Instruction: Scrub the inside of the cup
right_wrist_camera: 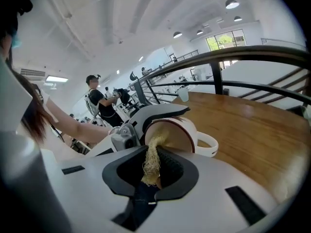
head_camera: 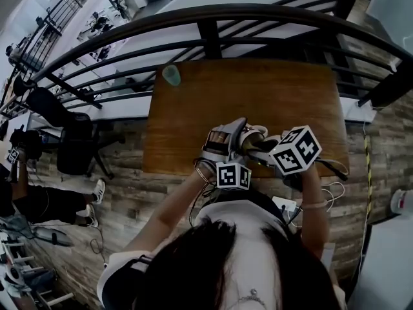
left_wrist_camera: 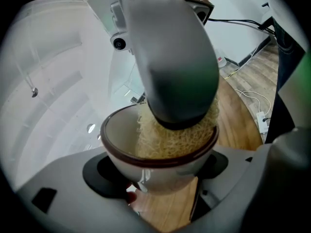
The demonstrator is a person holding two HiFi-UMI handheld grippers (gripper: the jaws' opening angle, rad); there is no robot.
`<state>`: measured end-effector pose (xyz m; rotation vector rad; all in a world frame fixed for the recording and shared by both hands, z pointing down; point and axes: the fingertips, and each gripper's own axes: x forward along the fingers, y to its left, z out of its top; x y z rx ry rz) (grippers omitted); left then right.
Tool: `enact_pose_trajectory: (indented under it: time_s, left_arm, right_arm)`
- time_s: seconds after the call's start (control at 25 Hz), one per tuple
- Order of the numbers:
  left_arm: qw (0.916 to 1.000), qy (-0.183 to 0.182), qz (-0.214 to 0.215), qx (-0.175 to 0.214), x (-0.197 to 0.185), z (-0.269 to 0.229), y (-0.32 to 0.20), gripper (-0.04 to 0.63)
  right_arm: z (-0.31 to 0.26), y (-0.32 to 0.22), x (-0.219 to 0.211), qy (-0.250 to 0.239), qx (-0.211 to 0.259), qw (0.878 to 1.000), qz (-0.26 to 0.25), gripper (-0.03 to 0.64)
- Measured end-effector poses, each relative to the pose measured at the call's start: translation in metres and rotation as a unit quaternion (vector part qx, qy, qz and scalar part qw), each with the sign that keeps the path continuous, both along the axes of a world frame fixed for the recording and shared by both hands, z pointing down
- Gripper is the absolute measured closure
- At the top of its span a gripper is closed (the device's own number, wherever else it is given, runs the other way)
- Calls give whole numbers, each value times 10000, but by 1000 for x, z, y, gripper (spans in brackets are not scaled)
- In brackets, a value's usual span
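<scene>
Fibrous scrubber sits clamped in my right gripper, jaws nearly together, and is pushed inside the cup. My left gripper clasps the cup's body, tilted above the table. Recommended: sweep the scrubber around the inner wall with both grips firm.

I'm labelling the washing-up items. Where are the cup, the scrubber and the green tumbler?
cup [right_wrist_camera: 175,137], right gripper view, inner wall.
scrubber [left_wrist_camera: 170,140], left gripper view, fibres inside the cup.
green tumbler [head_camera: 171,75], head view, its side.
</scene>
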<state>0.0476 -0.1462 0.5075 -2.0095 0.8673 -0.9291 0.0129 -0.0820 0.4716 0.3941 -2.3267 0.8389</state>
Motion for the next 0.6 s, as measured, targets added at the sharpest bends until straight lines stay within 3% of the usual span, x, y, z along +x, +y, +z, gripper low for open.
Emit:
enact_pose_trajectory:
  time_s: [0.6]
  left_arm:
    - [10000, -55, 4, 34, 8, -7, -3, 189]
  right_arm:
    - [3, -11, 19, 1477, 970, 9839, -264, 549]
